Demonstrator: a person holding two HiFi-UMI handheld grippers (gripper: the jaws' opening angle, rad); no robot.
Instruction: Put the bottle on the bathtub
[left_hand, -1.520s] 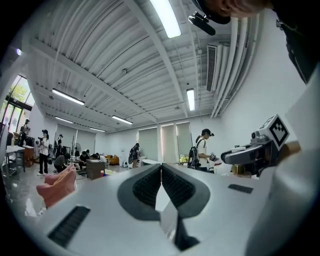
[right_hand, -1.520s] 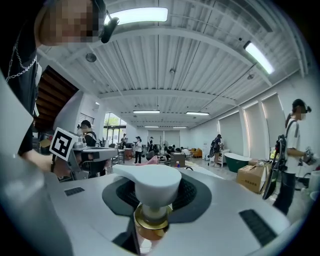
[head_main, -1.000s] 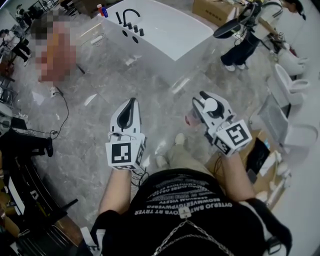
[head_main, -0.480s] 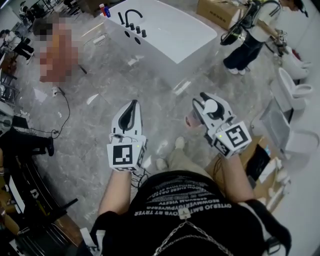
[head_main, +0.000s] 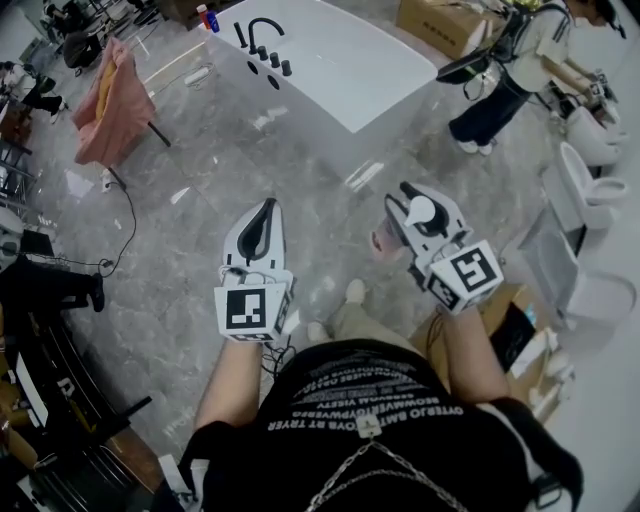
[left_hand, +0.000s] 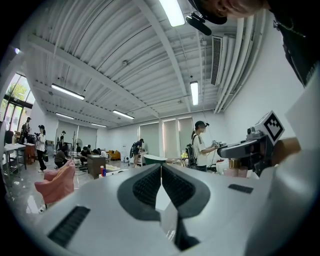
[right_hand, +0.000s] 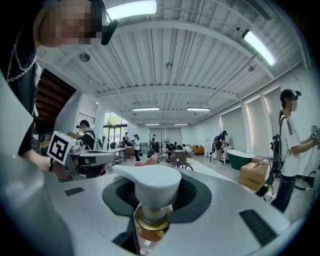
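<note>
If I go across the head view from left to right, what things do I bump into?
pink cloth → left claw → right claw holding the bottle → white toilet

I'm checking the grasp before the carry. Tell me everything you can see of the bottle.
The bottle is a pump dispenser: white pump head, gold collar, clear pinkish body. It sits pump-up between the jaws of the right gripper, shut about its neck, above the grey marble floor and well short of the white bathtub.
</note>
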